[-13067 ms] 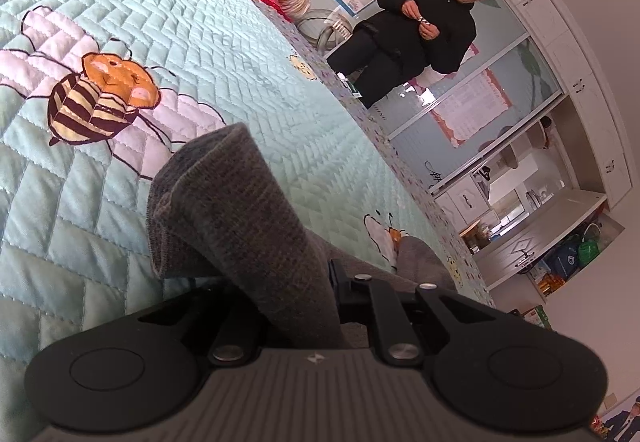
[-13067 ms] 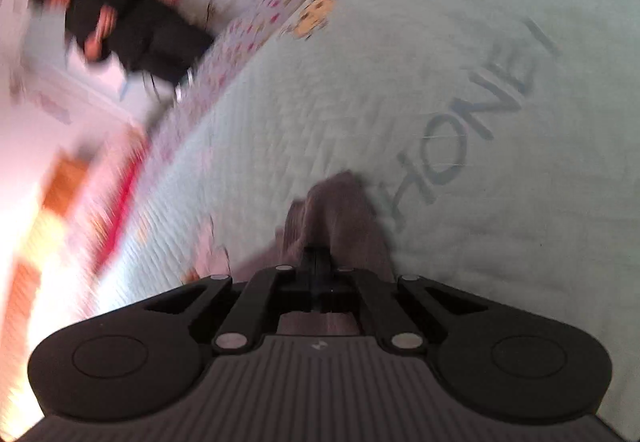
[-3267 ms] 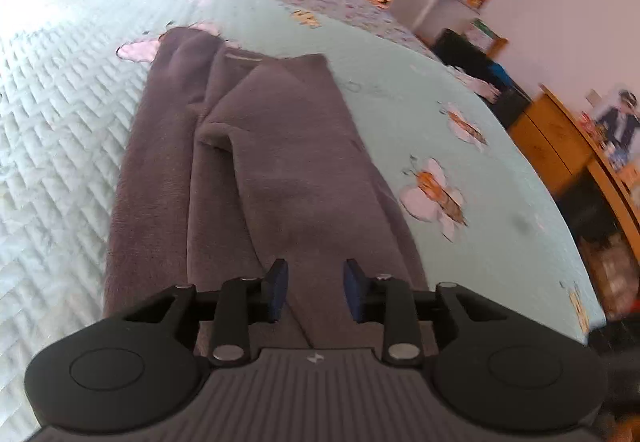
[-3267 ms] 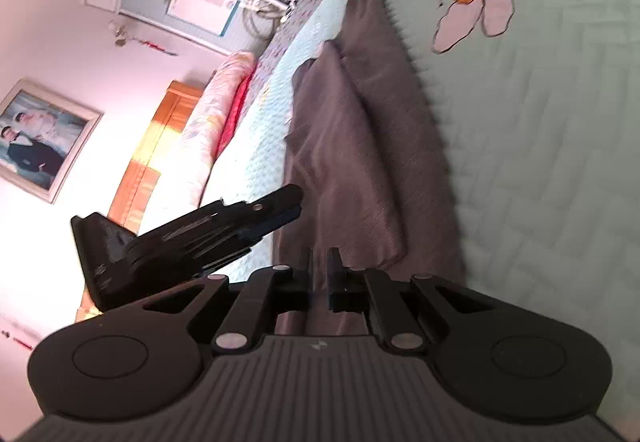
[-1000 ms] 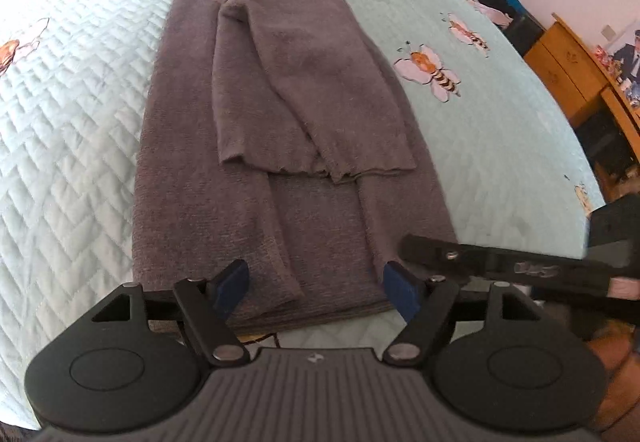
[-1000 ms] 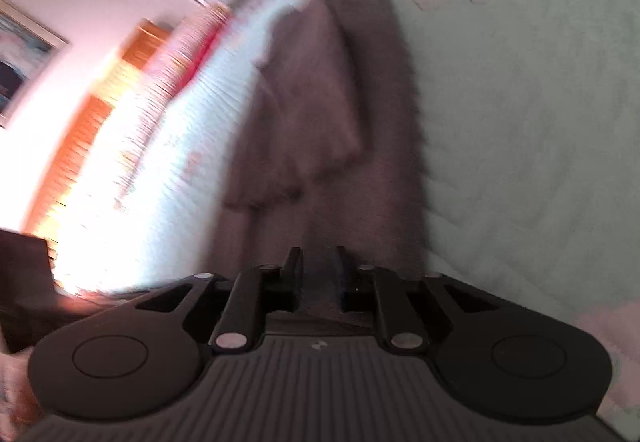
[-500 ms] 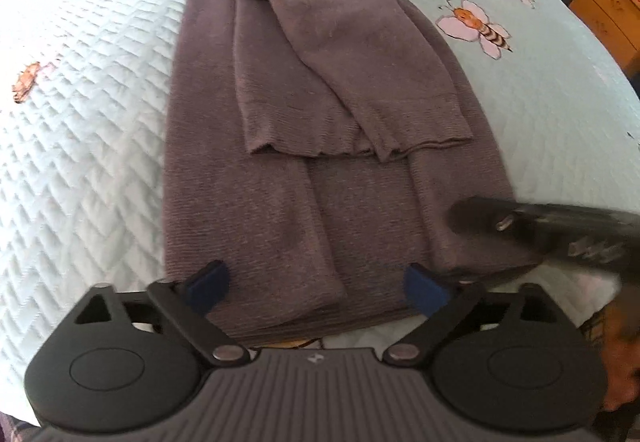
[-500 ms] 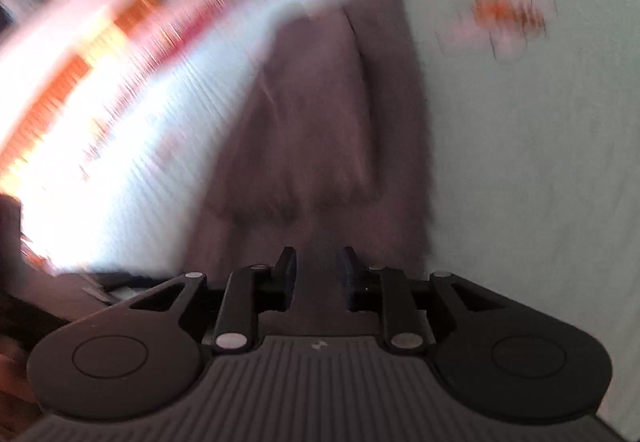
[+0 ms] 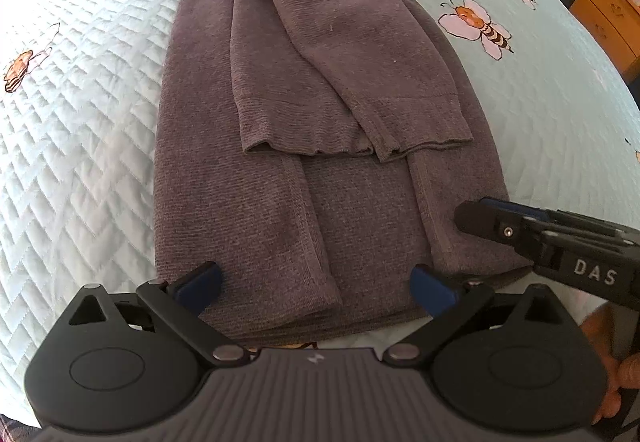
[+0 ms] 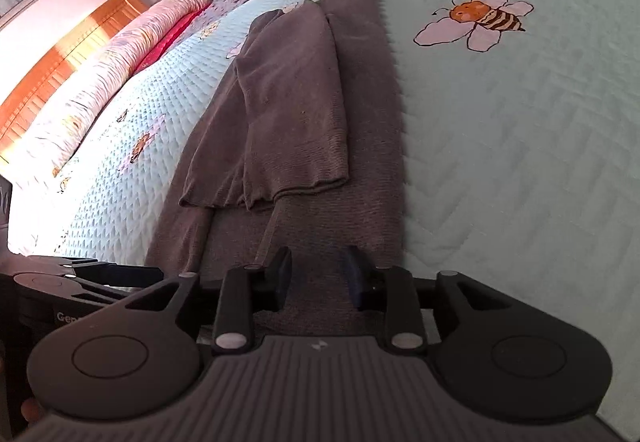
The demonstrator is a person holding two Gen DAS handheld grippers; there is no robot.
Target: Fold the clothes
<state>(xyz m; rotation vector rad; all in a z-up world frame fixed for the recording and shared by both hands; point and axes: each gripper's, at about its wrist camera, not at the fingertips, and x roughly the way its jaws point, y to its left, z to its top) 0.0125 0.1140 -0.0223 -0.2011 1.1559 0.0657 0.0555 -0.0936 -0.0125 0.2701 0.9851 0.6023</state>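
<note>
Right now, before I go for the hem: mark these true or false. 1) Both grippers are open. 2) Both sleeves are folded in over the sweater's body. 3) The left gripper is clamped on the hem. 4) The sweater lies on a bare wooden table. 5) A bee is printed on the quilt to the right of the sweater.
1) True: the left gripper gapes wide and the right gripper is open less far.
2) True: both sleeves lie over the grey sweater.
3) False: its jaws are spread over the hem and grip nothing.
4) False: it lies on a pale green quilt.
5) True: the bee.
</note>
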